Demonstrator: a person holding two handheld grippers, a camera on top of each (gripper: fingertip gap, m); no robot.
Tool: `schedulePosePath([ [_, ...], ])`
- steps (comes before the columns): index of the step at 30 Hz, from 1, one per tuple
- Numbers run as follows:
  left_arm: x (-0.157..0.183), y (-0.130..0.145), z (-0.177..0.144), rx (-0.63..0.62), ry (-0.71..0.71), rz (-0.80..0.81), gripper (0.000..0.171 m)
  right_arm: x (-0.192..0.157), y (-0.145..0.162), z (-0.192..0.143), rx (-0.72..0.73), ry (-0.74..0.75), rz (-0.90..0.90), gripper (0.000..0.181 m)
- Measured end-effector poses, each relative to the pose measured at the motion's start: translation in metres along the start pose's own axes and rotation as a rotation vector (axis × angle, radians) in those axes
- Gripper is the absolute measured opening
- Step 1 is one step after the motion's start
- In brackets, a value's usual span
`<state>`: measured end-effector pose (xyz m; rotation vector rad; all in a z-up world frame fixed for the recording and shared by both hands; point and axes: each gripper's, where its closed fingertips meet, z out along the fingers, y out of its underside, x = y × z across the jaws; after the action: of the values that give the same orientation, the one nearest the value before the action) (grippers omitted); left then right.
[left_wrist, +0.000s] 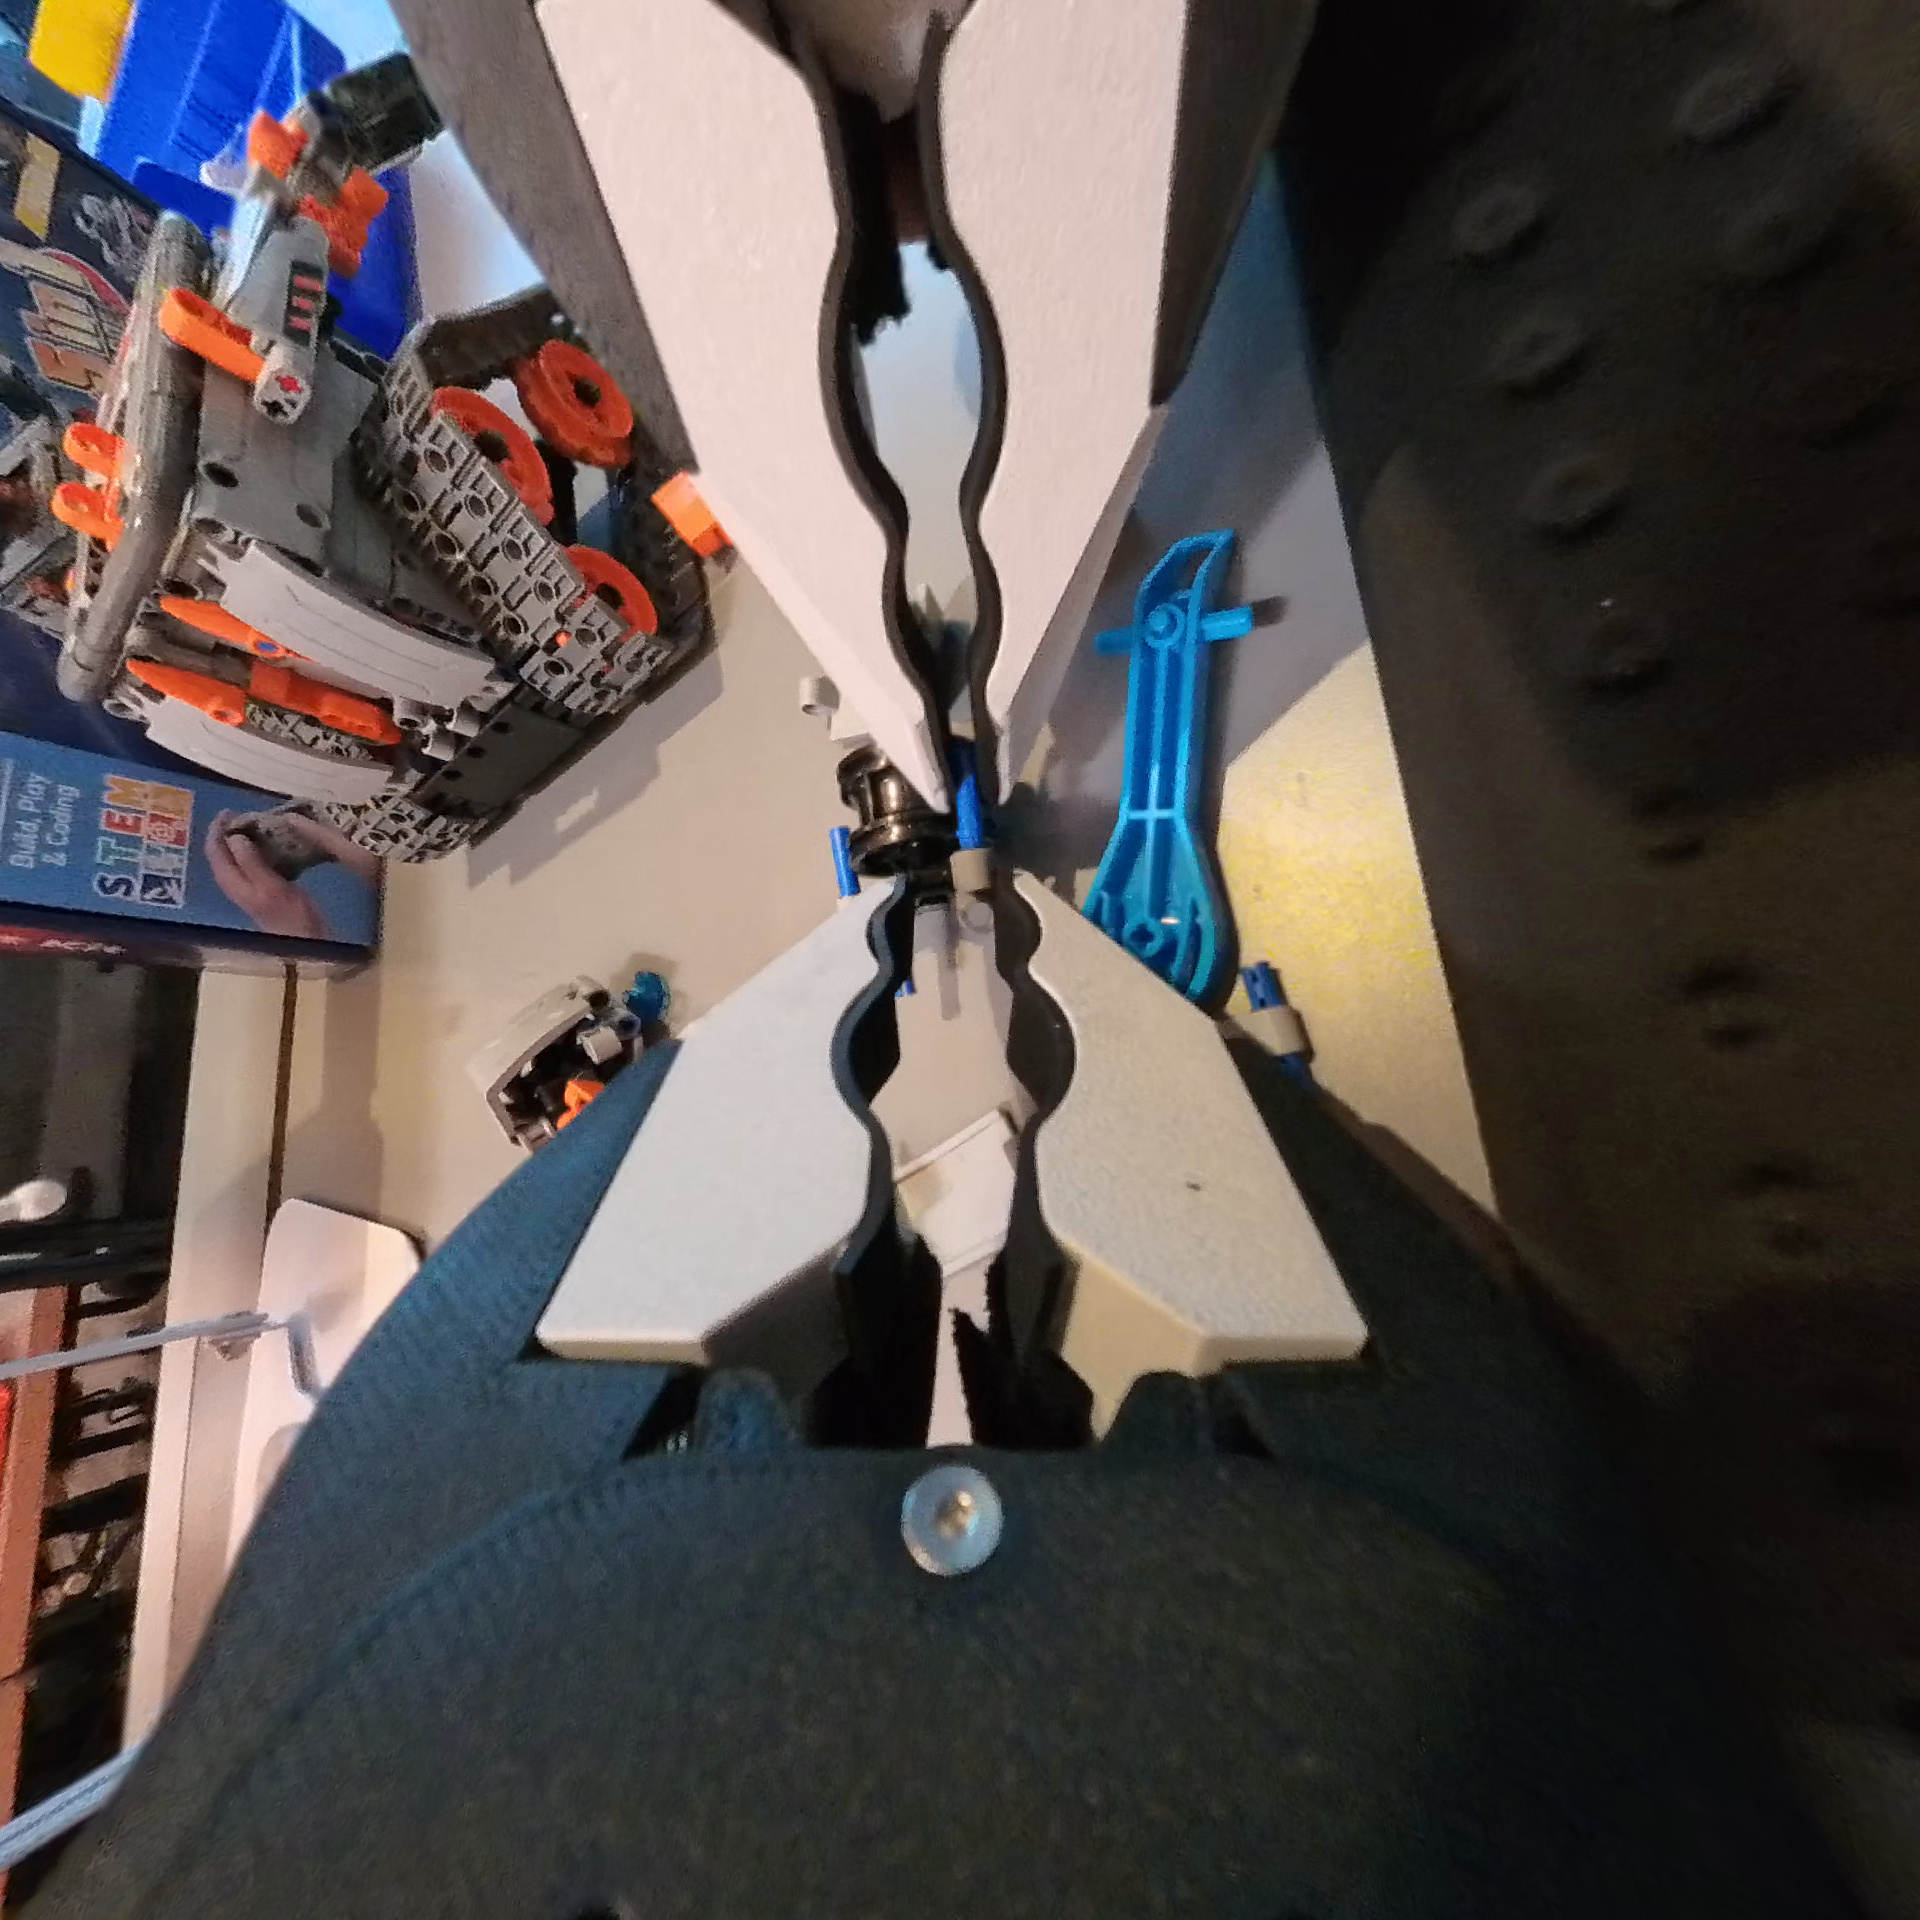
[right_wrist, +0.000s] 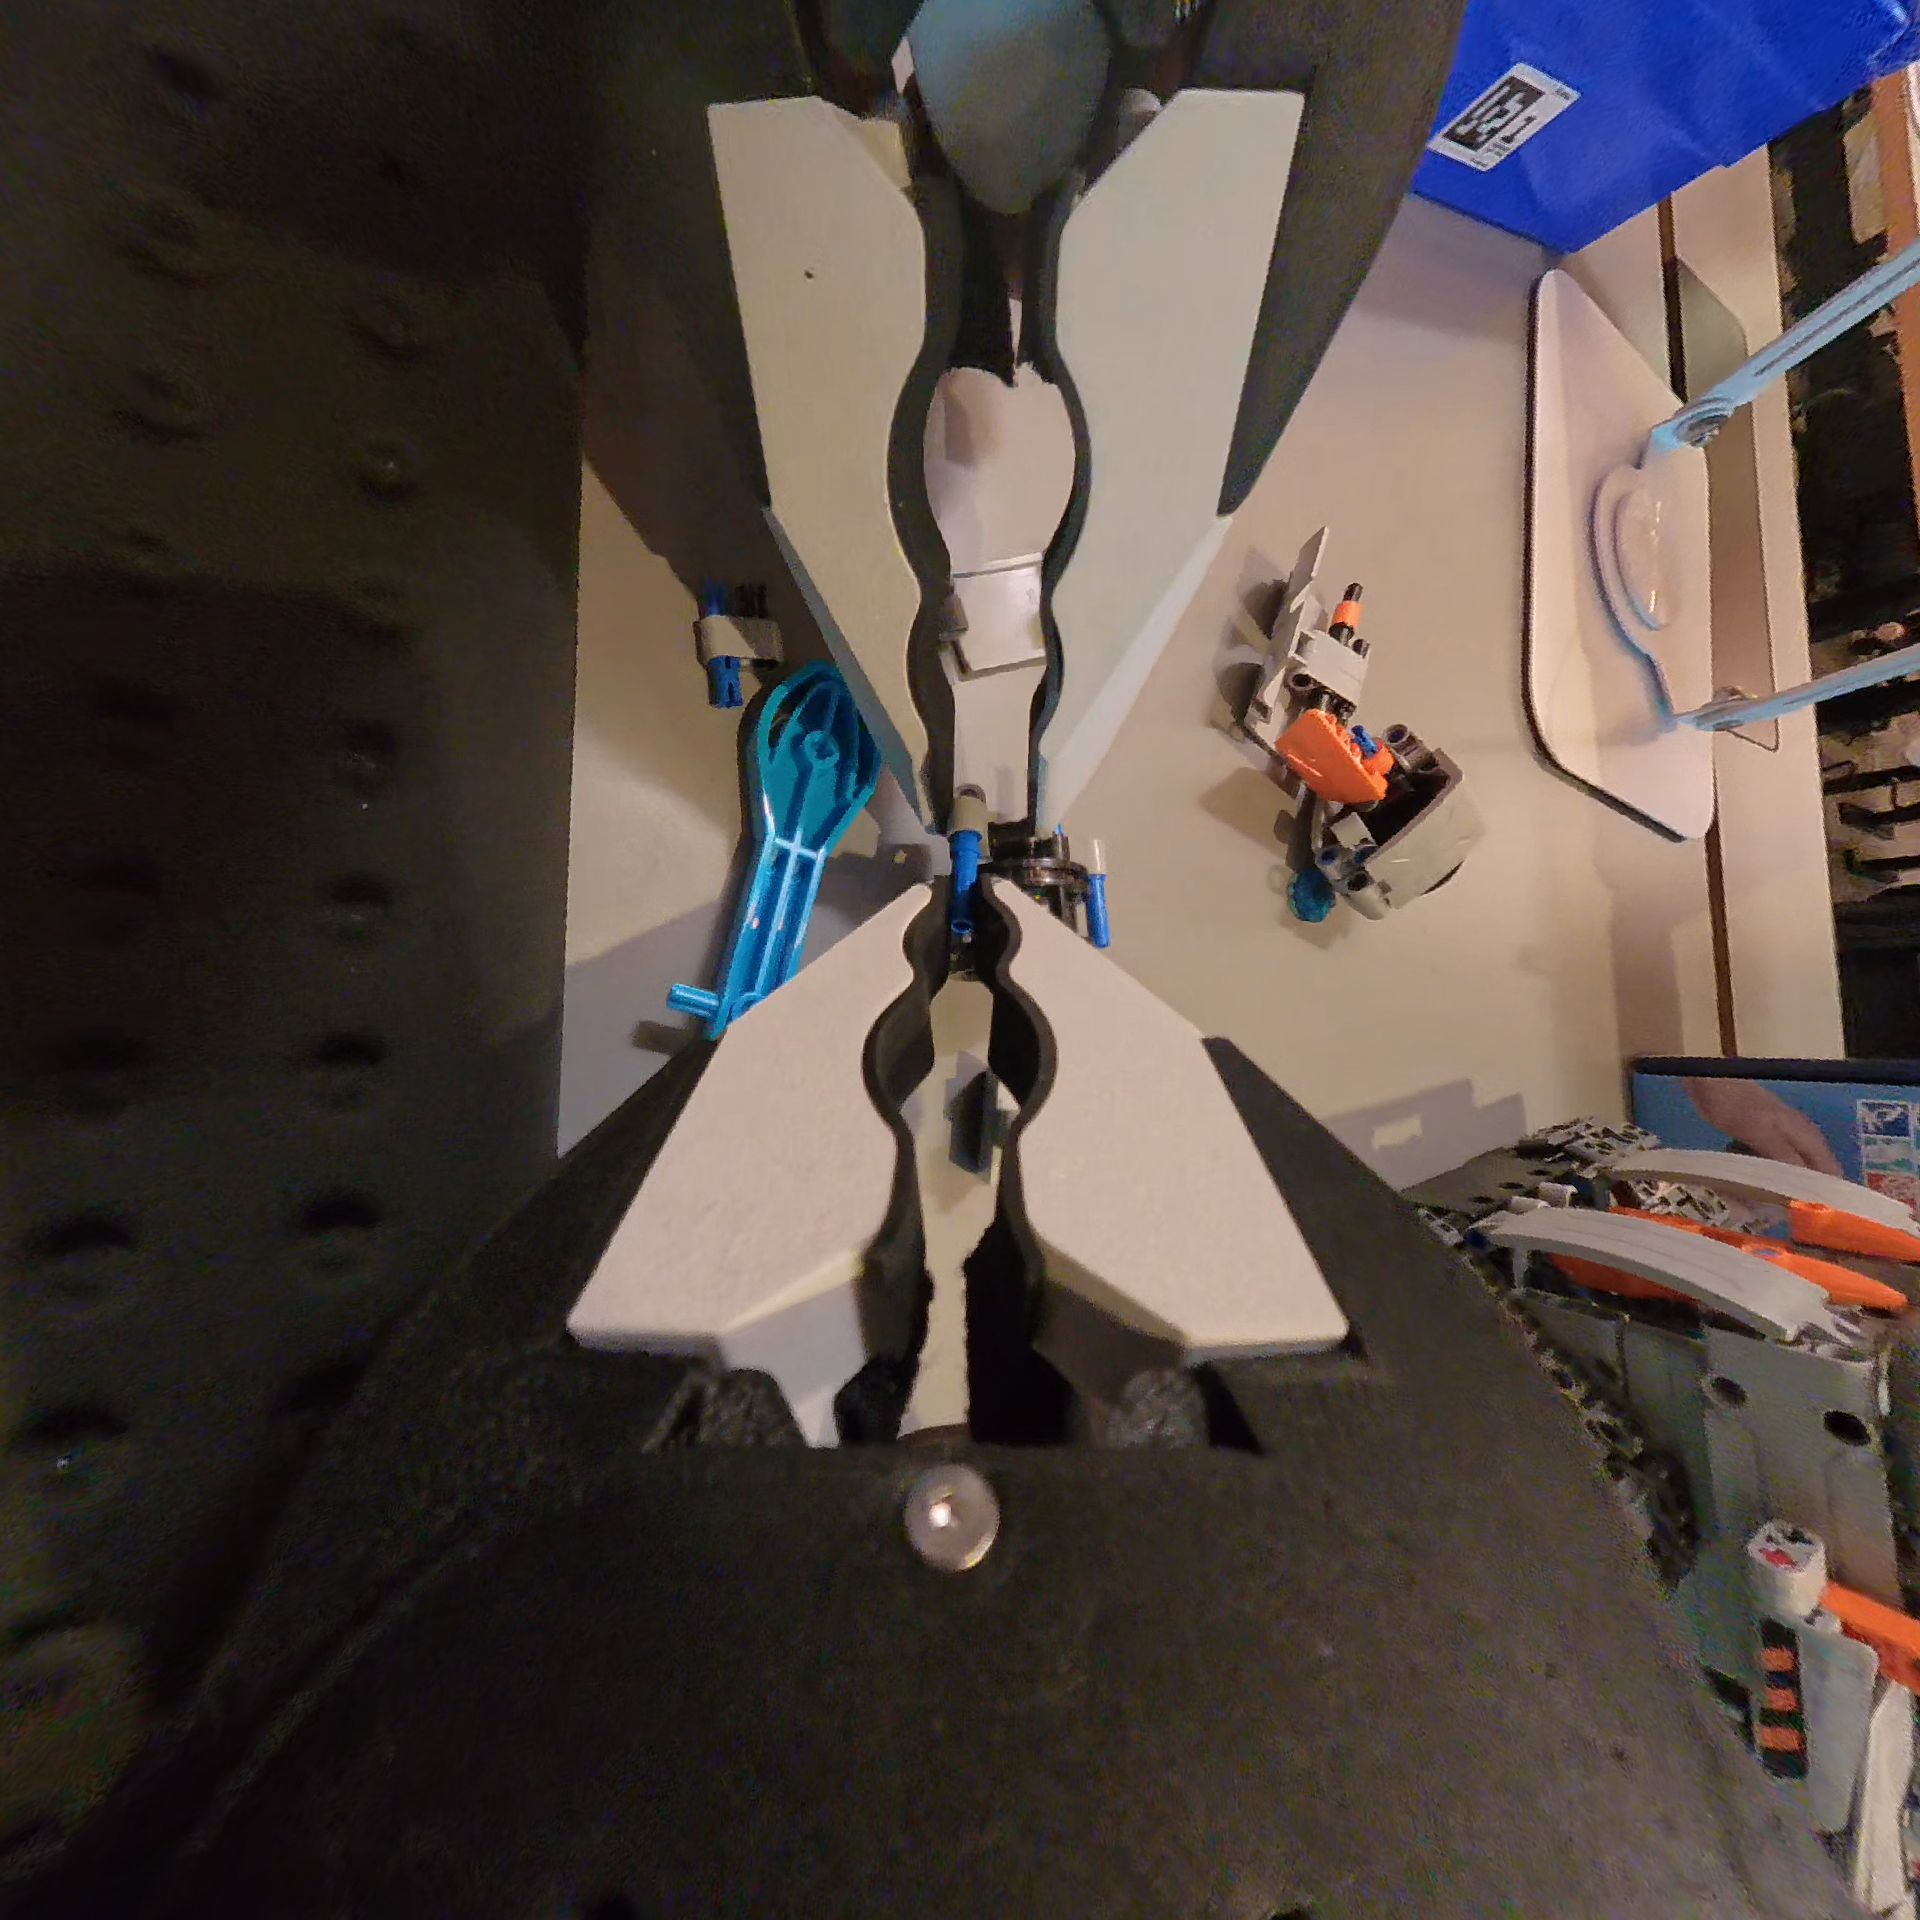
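My two grippers meet tip to tip above a pale table. My left gripper (left_wrist: 961, 909) is shut on a small grey connector (left_wrist: 971, 871). My right gripper (right_wrist: 966, 914) is shut on a blue pin (right_wrist: 964, 868) that sticks into that grey connector (right_wrist: 969, 803). In the left wrist view the right gripper (left_wrist: 968, 790) comes in from the top, with the blue pin (left_wrist: 971, 805) at its tips. In the right wrist view the left gripper (right_wrist: 987, 810) comes in from the top. A black round hub (left_wrist: 894, 831) sits right beside the tips; I cannot tell whether it is joined on.
A light blue plastic tool (right_wrist: 800, 831) lies beside the tips, with a spare blue pin in a grey sleeve (right_wrist: 732, 639) near it. A small grey and orange sub-assembly (right_wrist: 1351, 769), a white tray (right_wrist: 1610, 520) and a tracked grey and orange model (left_wrist: 364, 582) on a blue box (left_wrist: 187, 852) stand around. A dark dimpled surface (left_wrist: 1610, 727) fills one side. The grippers are tip to tip, or close to it.
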<state>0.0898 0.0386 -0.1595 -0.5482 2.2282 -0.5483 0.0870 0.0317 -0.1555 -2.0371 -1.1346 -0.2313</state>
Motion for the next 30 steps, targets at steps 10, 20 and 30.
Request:
schedulePosePath([
  [10, 0.0, -0.002, 0.003, -0.024, -0.054, 0.066, 0.011, -0.001, 0.001, 0.003, -0.011, -0.053, 0.027, 0.0],
  [20, -0.009, 0.005, -0.002, -0.018, -0.021, 0.011, 0.013, 0.016, 0.01, -0.018, 0.036, -0.079, 0.162, 0.025],
  [30, -0.001, 0.011, -0.006, 0.021, 0.15, -0.145, 0.015, 0.014, 0.048, -0.017, -0.052, -0.146, 0.285, 0.031],
])
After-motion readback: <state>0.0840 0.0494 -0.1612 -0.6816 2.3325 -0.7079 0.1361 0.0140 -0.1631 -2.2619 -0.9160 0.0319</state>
